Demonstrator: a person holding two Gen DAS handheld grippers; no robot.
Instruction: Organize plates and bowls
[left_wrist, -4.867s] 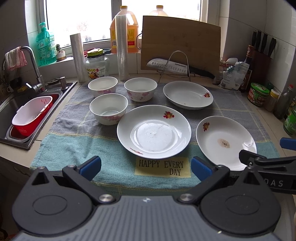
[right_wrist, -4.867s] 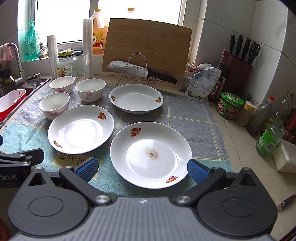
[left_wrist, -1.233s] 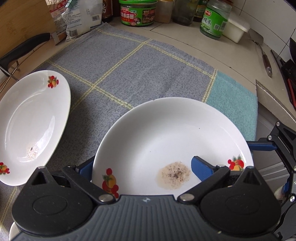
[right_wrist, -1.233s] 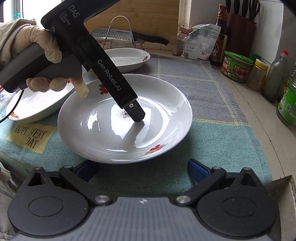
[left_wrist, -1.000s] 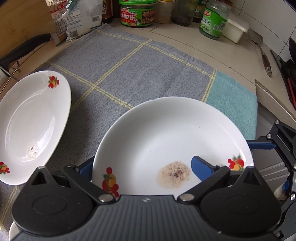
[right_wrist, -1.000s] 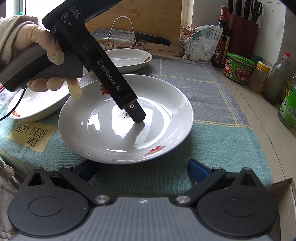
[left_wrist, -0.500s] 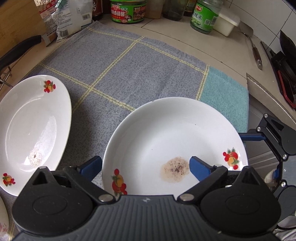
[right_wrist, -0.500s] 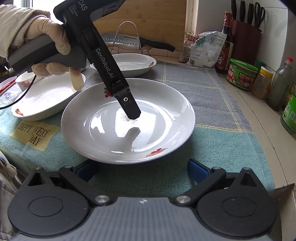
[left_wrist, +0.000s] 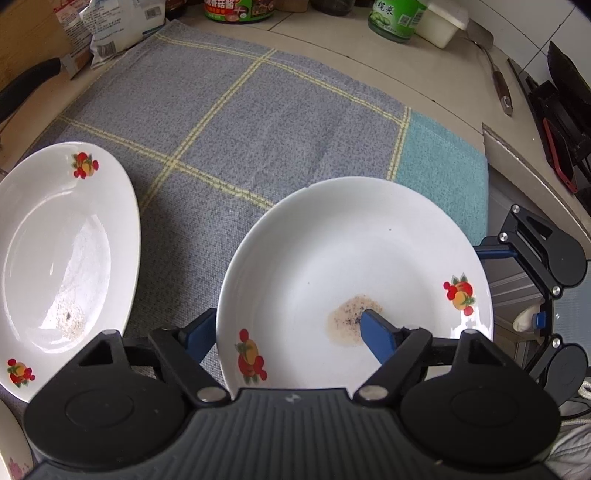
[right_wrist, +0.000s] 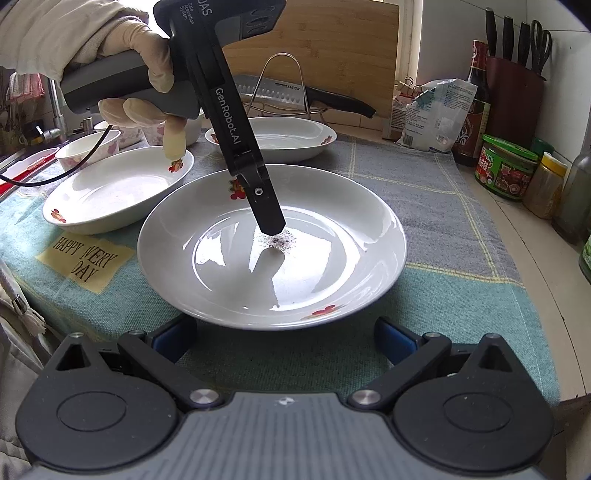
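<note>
A white plate with a brown stain (left_wrist: 354, 266) (right_wrist: 273, 251) is lifted off the towel. My left gripper (left_wrist: 284, 332) is shut on its rim: one finger (left_wrist: 376, 334) lies inside the plate by the stain, the other (left_wrist: 197, 334) is under the rim. From the right wrist view that inside finger (right_wrist: 267, 210) reaches down to the stain. My right gripper (right_wrist: 284, 336) is open and empty, just in front of this plate's near edge. A second plate (left_wrist: 62, 254) (right_wrist: 118, 188) lies to the left, a third plate (right_wrist: 273, 138) behind.
Bowls (right_wrist: 86, 149) stand at the back left near the sink. A knife on a wire rack (right_wrist: 291, 92), a cutting board, a bag, jars (right_wrist: 506, 166) and bottles line the back and right. The counter edge is at the right of the towel (left_wrist: 258, 110).
My left gripper has closed on the stained plate's rim, its inside finger moving inward to the stain. The plate sits higher and a little further right. The right gripper has stayed open.
</note>
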